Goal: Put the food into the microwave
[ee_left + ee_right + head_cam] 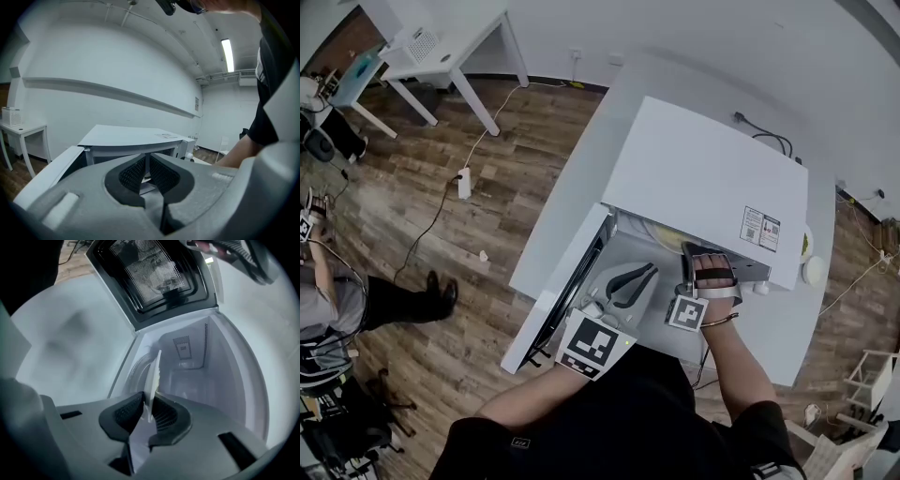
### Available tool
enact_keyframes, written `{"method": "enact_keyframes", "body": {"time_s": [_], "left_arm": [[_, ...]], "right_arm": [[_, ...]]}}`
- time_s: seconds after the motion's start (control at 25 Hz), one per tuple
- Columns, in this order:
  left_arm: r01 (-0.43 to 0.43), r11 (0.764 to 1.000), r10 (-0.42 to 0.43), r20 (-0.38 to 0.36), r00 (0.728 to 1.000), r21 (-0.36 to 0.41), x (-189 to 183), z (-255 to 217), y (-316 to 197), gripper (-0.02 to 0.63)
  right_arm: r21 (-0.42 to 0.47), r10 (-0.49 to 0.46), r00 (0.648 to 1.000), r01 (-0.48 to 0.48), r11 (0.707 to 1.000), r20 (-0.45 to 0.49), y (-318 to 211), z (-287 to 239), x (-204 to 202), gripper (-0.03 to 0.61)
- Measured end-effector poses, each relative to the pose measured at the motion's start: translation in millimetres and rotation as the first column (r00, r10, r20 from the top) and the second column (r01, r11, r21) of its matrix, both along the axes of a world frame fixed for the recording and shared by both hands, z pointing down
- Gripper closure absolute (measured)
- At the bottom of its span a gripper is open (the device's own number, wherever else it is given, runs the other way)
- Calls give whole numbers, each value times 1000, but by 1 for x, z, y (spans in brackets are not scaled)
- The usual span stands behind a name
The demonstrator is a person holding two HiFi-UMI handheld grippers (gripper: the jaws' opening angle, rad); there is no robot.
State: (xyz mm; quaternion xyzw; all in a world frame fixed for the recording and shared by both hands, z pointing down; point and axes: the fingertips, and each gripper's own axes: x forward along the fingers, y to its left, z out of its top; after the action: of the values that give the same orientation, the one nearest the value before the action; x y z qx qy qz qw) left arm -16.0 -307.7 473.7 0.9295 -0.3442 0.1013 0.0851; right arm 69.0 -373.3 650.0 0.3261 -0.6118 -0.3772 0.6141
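Observation:
The white microwave [703,178] stands on a white table with its door [553,272] swung open to the left. My right gripper [698,253] reaches into the opening. It is shut on the rim of a thin white plate [153,373], which I see edge-on, reaching into the cavity [197,376] over the turntable [137,369]. The food on the plate is hidden. A pale yellowish rim [661,228] shows just inside the opening. My left gripper [642,275] hovers in front of the opening beside the door. Its jaws [146,159] are together with nothing between them.
The door's mesh window [154,273] stands at the top of the right gripper view. A yellow-rimmed dish [807,244] sits right of the microwave and a cable [764,136] behind it. A white desk [441,47], a power strip [464,183] and a person [356,309] are at the left.

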Motion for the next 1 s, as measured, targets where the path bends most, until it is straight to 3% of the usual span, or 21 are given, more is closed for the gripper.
{"method": "enact_keyframes", "body": {"time_s": [0.28,0.36,0.48,0.6,0.72,0.8,1.0], "left_arm": [[-2,1000,2,-6,1000,-18,-3,2,-4,581],[6,1000,-6,-8,1000,-22,-6,2,-6,581],[13,999,-14,-17,1000,-30,-9,3,-6,581],[15,999,-15,-29,999,-29,-10,-1,-5,581],[12,1000,-13,-37,999,-26,-9,-4,-5,581],[13,1000,-14,-41,999,-26,-9,-5,-5,581],[12,999,-13,-41,999,-32,-8,-3,-7,581]], "right_arm": [[-121,61,997,-54,991,53,-13,21,6,512],[-162,67,995,-55,985,71,-14,24,4,454],[-227,71,989,-40,973,131,-7,20,-3,419],[-316,65,984,-9,949,166,9,19,-9,419],[-350,31,987,25,936,155,20,20,-12,420],[-369,17,989,40,929,149,25,23,-14,470],[-406,143,961,-35,913,238,14,26,-7,491]]}}
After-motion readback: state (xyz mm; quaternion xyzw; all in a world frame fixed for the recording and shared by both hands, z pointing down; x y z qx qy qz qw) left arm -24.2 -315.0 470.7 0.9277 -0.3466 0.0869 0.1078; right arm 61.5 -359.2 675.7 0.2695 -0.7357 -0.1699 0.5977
